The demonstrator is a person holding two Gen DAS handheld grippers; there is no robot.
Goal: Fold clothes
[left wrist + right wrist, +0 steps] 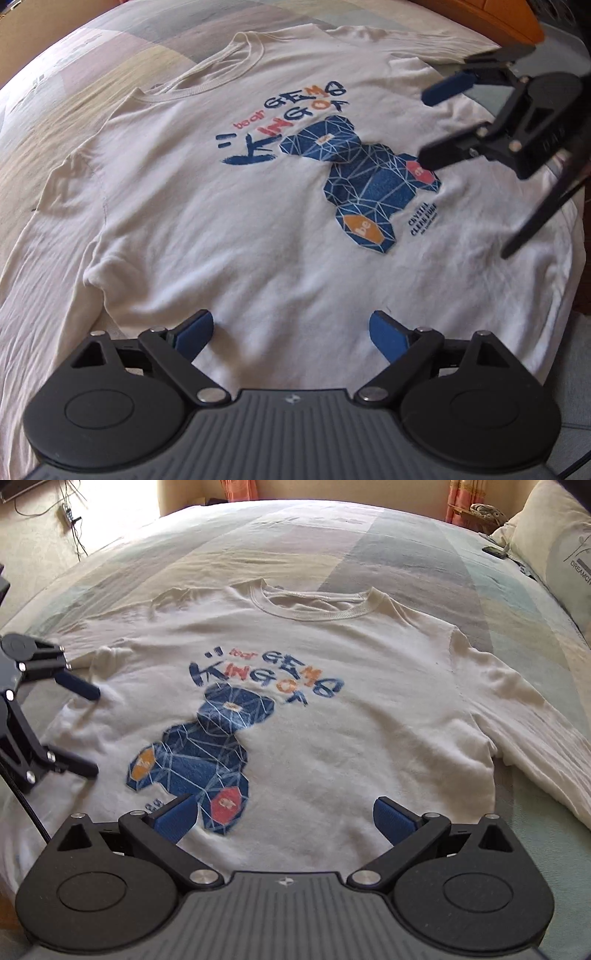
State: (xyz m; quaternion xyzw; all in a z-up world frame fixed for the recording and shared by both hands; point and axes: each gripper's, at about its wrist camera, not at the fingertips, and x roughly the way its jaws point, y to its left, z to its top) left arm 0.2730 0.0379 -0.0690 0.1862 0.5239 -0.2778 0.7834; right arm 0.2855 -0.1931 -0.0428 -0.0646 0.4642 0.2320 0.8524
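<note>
A: Where is the shirt (314, 716)?

B: It lies flat, print side up, on the bed (424, 554). Its collar (314, 607) points toward the far edge of the bed and its hem toward us, so its long axis runs from near edge to far edge. One sleeve (535, 746) trails toward the right edge of the bed.

A: State of the fingers?

B: We see both sets spread wide with nothing between them. The left gripper (291, 336) hovers over the lower part of the shirt on the left; the right gripper (284, 819) hovers over the hem area, just below the printed bear (207, 746).

A: Which relation governs the next move?

B: We judge the fold starts at a side. The spread-out sleeve lies to the right of the right gripper, so that hand is nearer to it; the left gripper is nearer the opposite sleeve (48, 236).
</note>
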